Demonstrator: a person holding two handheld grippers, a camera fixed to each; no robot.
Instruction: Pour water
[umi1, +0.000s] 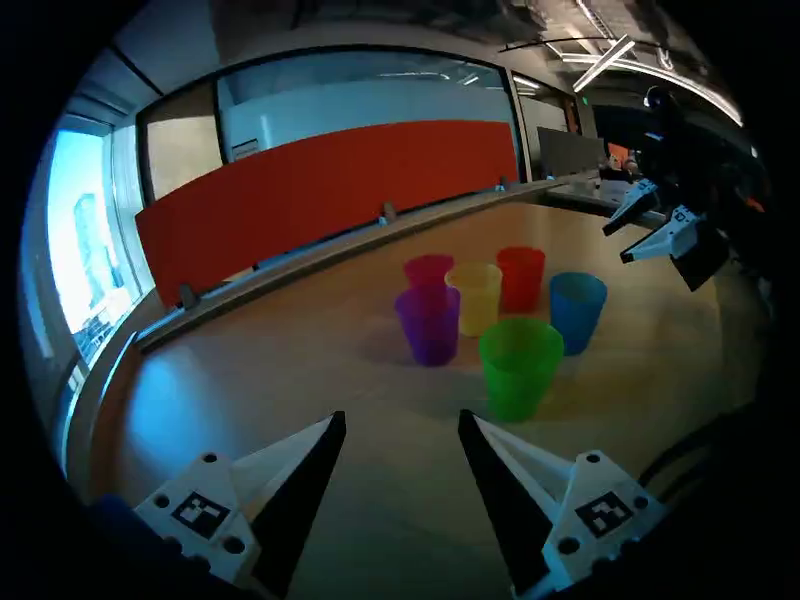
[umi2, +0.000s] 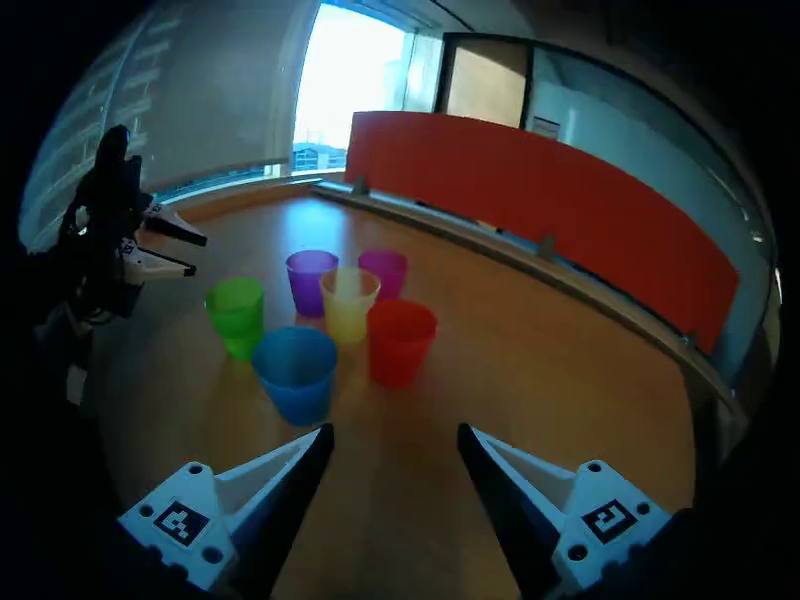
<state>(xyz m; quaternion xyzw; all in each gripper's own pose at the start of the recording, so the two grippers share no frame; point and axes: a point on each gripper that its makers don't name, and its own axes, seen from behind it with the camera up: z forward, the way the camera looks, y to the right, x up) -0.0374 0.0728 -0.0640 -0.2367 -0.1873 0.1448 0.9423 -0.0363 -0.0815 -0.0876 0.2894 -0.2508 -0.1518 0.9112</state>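
Several plastic cups stand grouped on a wooden table (umi1: 330, 360): green (umi1: 519, 366), purple (umi1: 429, 324), yellow (umi1: 475, 297), red (umi1: 521, 278), blue (umi1: 577, 311) and magenta (umi1: 429, 270). My left gripper (umi1: 402, 425) is open, hovering short of the green cup with nothing between its fingers. The right gripper (umi1: 625, 242) hangs at the far right, above the table. In the right gripper view, the right gripper (umi2: 396, 435) is open and bare just short of the blue cup (umi2: 296, 373) and red cup (umi2: 400, 341). The left gripper (umi2: 198, 256) shows at the left, beside the green cup (umi2: 237, 316).
A long orange partition (umi1: 330, 195) runs along the table's far edge, with glass walls behind it. A bright window (umi2: 350, 85) lies beyond the table end. Bare wood surrounds the cup group on all sides.
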